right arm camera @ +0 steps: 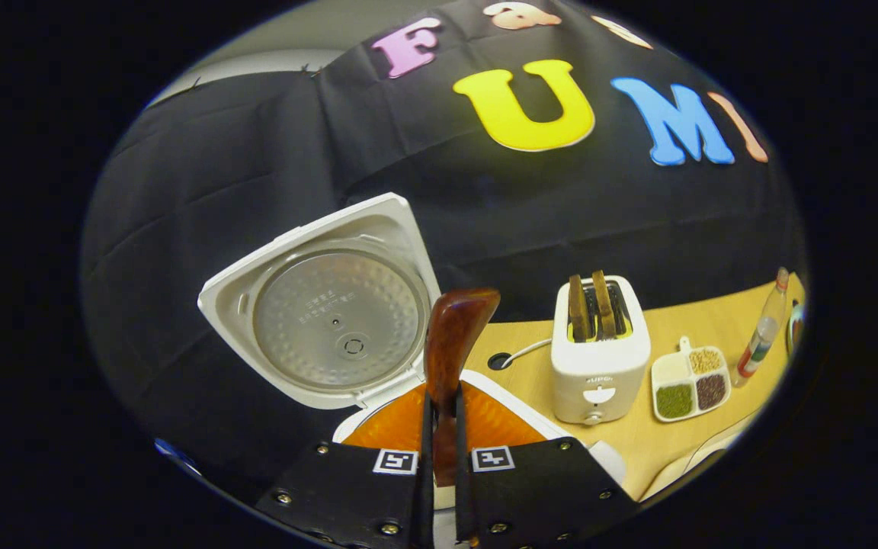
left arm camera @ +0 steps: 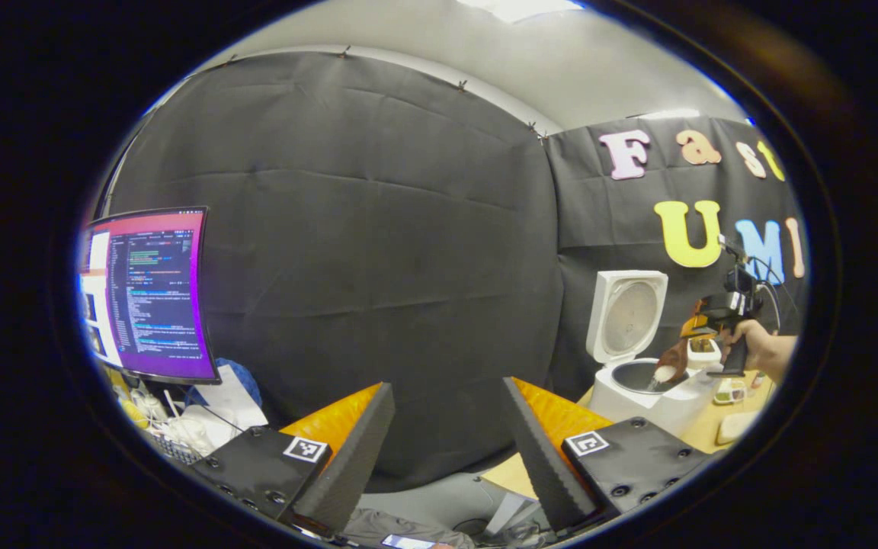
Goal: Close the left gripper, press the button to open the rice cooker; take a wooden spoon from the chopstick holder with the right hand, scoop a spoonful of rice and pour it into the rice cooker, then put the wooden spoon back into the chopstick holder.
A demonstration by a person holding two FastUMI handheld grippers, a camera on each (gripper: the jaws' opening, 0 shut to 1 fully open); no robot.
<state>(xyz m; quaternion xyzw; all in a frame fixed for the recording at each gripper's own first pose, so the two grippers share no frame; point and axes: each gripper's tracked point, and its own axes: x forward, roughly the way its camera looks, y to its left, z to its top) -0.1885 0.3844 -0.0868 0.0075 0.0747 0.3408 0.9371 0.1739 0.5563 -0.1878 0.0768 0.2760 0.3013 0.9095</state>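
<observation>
Two fingers of the left gripper (left arm camera: 447, 442) stand spread apart in the left gripper view, holding nothing, aimed at the black cloth well away from the work. Farther off to the right, the rice cooker (left arm camera: 641, 396) sits with its lid (left arm camera: 628, 314) swung up, and the right gripper (left arm camera: 702, 324), held by a hand (left arm camera: 763, 347), tips the wooden spoon (left arm camera: 671, 362) over the open pot; a white heap of rice (left arm camera: 664, 374) sits in the bowl of the spoon.

From the right gripper view, the right gripper (right arm camera: 439, 457) is pressed together on the spoon's handle (right arm camera: 450, 358), which rises upright between the fingers, with the cooker's lid (right arm camera: 328, 309) open just behind. A toaster (right arm camera: 599, 351) and a divided dish (right arm camera: 690, 377) of grains stand on the table (right arm camera: 660, 442) to the right.

As a judgement, the spoon is light, stiff and smooth, so it could twist in the grip; holding it low on the handle, as here, seems sound. Loose rice spills easily, so slow tilting suits.
</observation>
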